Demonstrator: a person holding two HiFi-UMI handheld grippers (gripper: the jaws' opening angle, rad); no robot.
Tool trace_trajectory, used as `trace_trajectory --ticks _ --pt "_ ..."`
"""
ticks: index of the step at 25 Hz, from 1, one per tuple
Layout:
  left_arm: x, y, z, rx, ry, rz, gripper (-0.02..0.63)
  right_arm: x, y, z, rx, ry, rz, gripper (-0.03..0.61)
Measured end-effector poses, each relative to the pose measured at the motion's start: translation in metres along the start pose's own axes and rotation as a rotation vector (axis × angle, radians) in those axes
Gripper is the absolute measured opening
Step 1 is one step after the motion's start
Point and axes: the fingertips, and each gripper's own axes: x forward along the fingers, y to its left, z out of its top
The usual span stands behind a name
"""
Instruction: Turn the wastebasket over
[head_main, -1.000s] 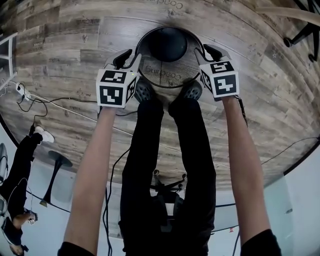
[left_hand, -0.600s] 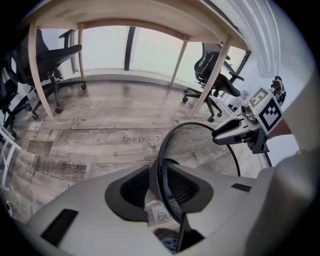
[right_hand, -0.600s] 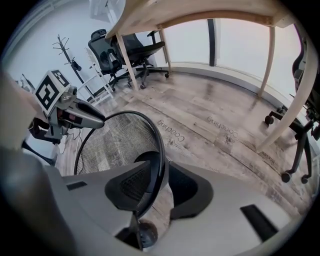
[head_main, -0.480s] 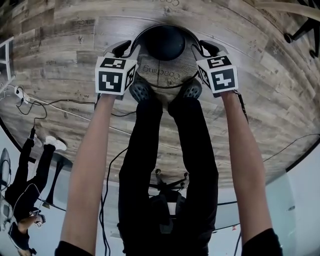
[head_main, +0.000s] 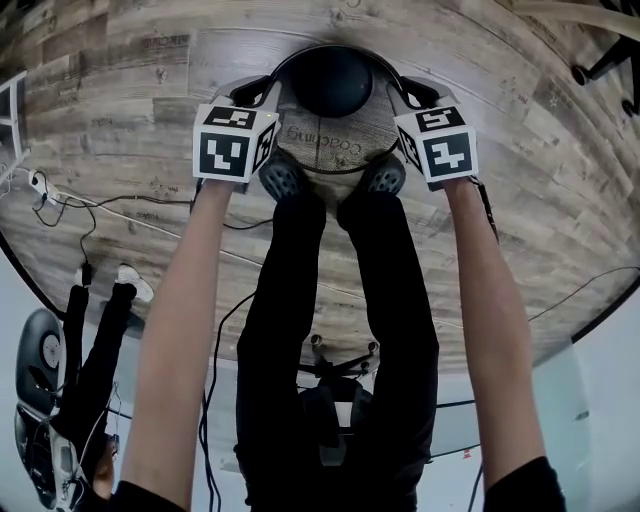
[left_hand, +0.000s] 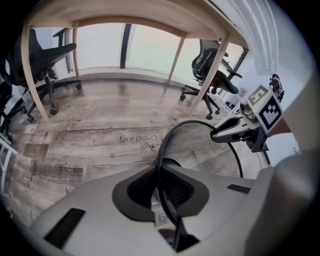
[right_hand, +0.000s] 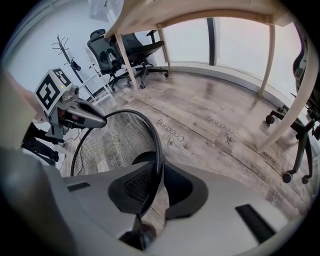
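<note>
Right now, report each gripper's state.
Left gripper: jaws have just been closing, shut on the mesh wastebasket's rim.
Right gripper: jaws have just been closing, shut on the opposite rim.

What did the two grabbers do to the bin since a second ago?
Both grippers have just been closing on the wastebasket rim. The left gripper went from wide open to a pinch, and the right gripper squeezed in a little tighter. Each now clamps the rim wire between its pads. The wastebasket stayed upright on the floor, in front of the person's shoes.
</note>
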Motion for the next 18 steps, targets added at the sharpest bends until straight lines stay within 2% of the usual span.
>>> trace_trajectory --ticks 5,11,18 --pt "-0.001 -0.004 -0.003 -0.002 0.016 -0.016 0.048 0.0 0.0 -0.002 -0.008 0.007 -0.007 0.06" --pt "-0.012 -0.007 -0.008 -0.019 0.021 -0.036 0.048 -0.006 0.006 -0.002 0.065 0.017 0.009 0.049" --pt "-0.029 -0.018 -0.005 -0.03 0.002 -0.032 0.049 -0.03 0.008 0.01 0.001 -0.027 -0.031 0.048"
